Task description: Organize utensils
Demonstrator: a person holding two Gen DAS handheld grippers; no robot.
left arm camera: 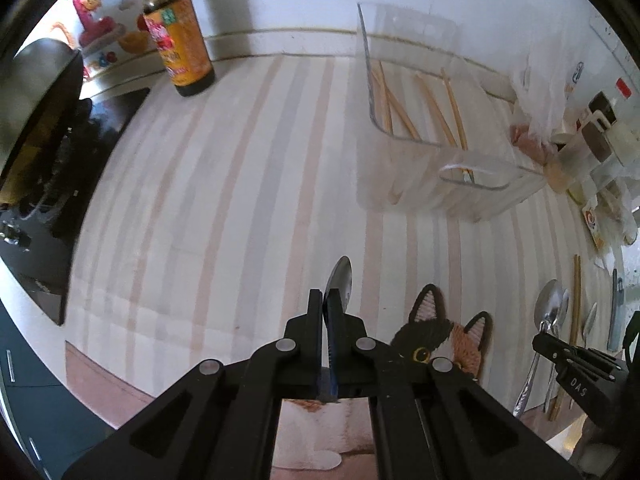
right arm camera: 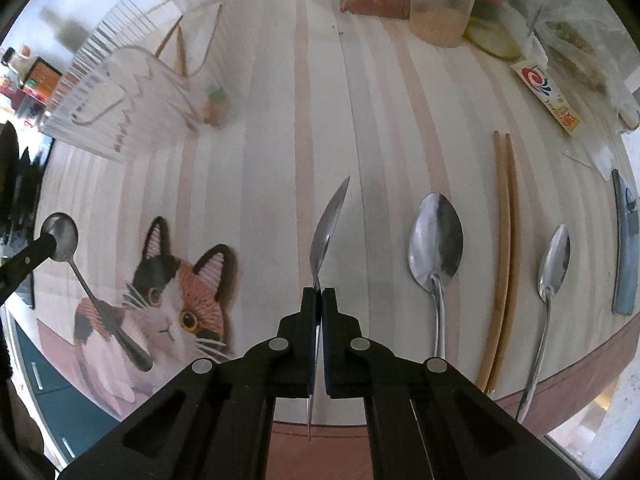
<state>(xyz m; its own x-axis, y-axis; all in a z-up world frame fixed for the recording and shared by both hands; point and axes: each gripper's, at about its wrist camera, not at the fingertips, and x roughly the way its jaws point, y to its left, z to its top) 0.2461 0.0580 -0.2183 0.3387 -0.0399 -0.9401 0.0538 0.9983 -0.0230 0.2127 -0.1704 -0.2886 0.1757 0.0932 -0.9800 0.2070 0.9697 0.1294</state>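
Note:
My left gripper (left arm camera: 322, 300) is shut on a steel spoon (left arm camera: 340, 282), bowl pointing forward above the striped mat; it shows from the right wrist view (right arm camera: 64, 236) at far left. My right gripper (right arm camera: 319, 294) is shut on another steel spoon (right arm camera: 328, 228), held on edge above the mat. A clear plastic organizer (left arm camera: 424, 136) with several wooden chopsticks stands ahead and right of the left gripper; it also shows in the right wrist view (right arm camera: 124, 104). On the mat lie a large spoon (right arm camera: 436, 240), a chopstick pair (right arm camera: 502, 248) and a small spoon (right arm camera: 554, 264).
A soy sauce bottle (left arm camera: 178, 36) stands at the back left beside a black stove (left arm camera: 44, 168). Jars, bags and packets (right arm camera: 480, 8) crowd the far right. A blue flat tool (right arm camera: 626, 252) lies at the mat's right edge. A cat picture (right arm camera: 168, 296) marks the mat's near side.

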